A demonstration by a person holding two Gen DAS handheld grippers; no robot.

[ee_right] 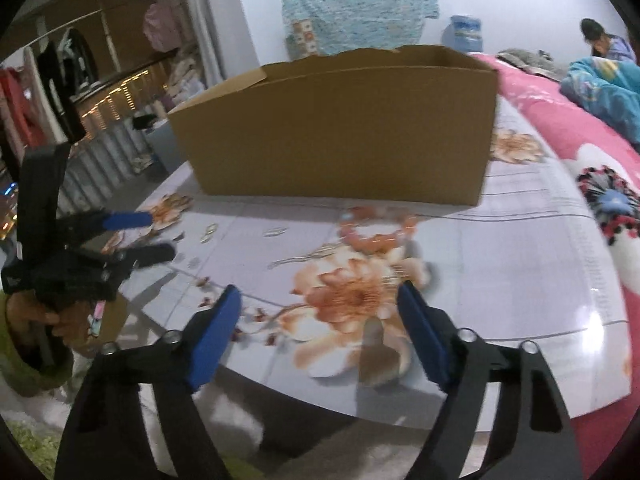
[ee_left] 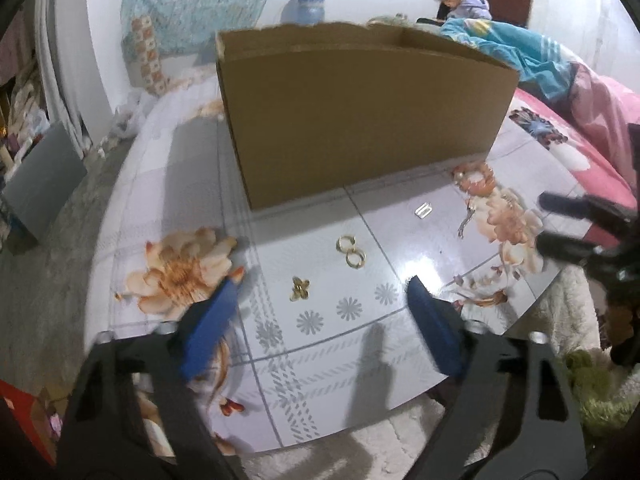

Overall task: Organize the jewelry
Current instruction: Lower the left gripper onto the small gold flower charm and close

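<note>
We see the left gripper [ee_left: 320, 304] with its blue pads spread apart and nothing between them, poised above the flowered table [ee_left: 400, 340]. Ahead of it lie a gold butterfly piece [ee_left: 300, 289] and two gold hoop earrings [ee_left: 351, 251], near each other. The right gripper [ee_right: 320, 320] likewise stands apart and empty. A coral bead bracelet [ee_right: 378, 229], somewhat blurred, lies just before the cardboard box [ee_right: 340, 132].
</note>
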